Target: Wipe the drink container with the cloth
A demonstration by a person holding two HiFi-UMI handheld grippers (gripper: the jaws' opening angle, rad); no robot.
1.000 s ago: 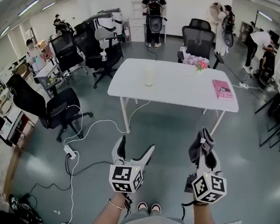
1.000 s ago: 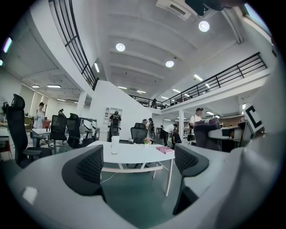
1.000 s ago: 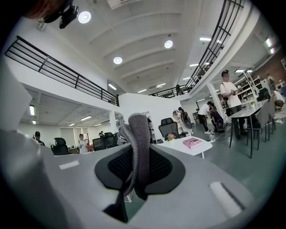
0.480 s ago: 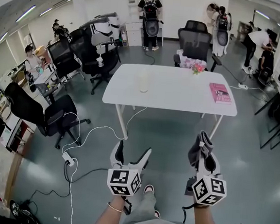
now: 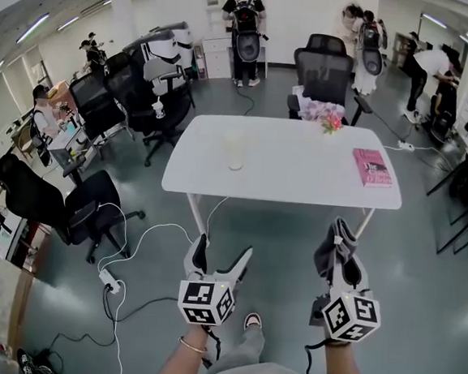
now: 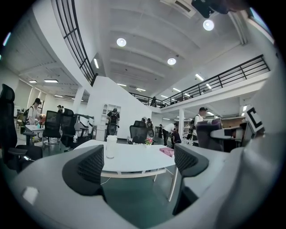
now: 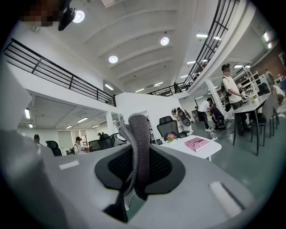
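Observation:
A pale drink container (image 5: 234, 152) stands upright on the white table (image 5: 300, 176), left of its middle; the left gripper view shows the container (image 6: 111, 146) too. My left gripper (image 5: 221, 256) is open and empty, held in the air well short of the table. My right gripper (image 5: 339, 240) is shut on a grey cloth (image 5: 333, 246), which sticks up between the jaws as a folded strip (image 7: 138, 152). Both grippers hang over the floor, apart from the table.
A pink book (image 5: 372, 167) lies at the table's right end and a pink flower bunch (image 5: 326, 114) at its far edge. Black office chairs (image 5: 94, 202) stand at the left and behind the table. White cables (image 5: 131, 246) trail over the floor. People stand at the back.
The table has drawn nearer and lower in the head view as the person stepped forward. Both grippers keep their pose, the cloth still held.

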